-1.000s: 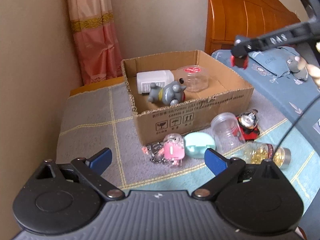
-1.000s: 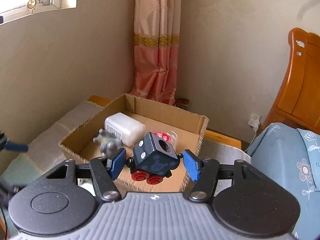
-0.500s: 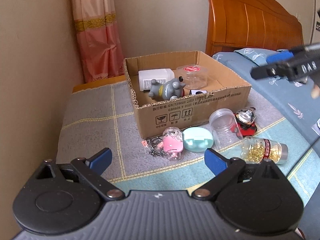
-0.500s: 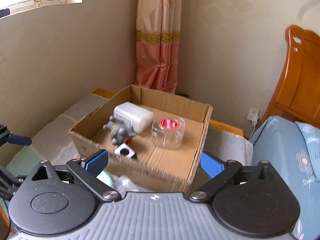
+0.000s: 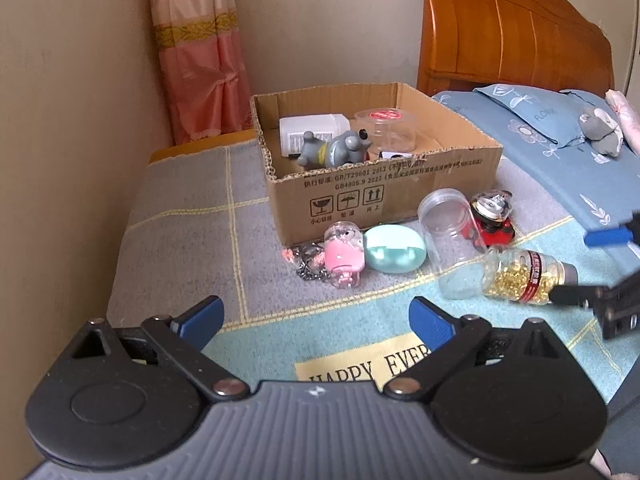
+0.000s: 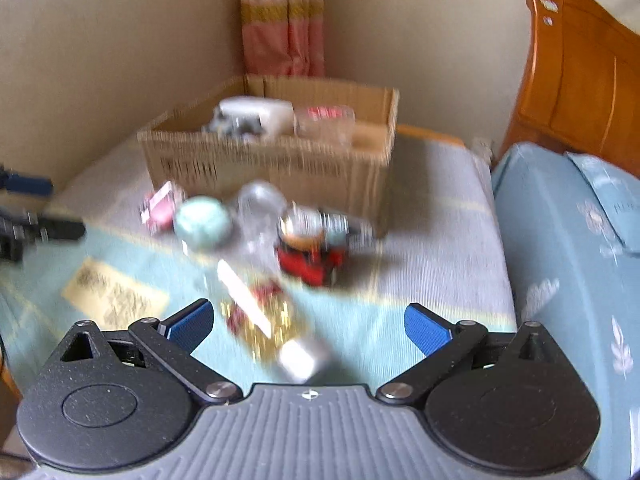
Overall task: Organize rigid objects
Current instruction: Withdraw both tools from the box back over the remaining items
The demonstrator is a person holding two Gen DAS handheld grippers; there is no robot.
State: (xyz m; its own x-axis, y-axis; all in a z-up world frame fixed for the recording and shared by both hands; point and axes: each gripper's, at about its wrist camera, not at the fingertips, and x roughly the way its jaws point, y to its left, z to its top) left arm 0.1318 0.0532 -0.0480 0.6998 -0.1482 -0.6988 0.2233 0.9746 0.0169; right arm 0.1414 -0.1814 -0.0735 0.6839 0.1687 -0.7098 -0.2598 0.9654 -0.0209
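Note:
A cardboard box (image 5: 400,188) stands on the mat and holds a white bottle (image 5: 308,130), a grey mouse figure (image 5: 336,152), a clear jar (image 5: 384,128) and a dark toy block (image 5: 394,155). In front of it lie a pink keychain bottle (image 5: 344,256), a mint case (image 5: 394,249), an empty clear jar (image 5: 452,236), a red toy (image 5: 494,220) and a bottle of gold capsules (image 5: 524,276). My left gripper (image 5: 316,320) is open and empty, hovering short of these. My right gripper (image 6: 308,326) is open and empty just above the capsule bottle (image 6: 268,320); that view is blurred.
A wall runs along the left of the mat (image 5: 180,208). A bed with blue bedding (image 5: 560,128) and a wooden headboard (image 5: 512,36) lies to the right, with a grey plush (image 5: 600,132) on it. A pink curtain (image 5: 200,52) hangs behind the box.
My right gripper opened and dropped the dark toy block into the box, then swung back and down to the capsule bottle. My left gripper stayed open and pulled back slightly.

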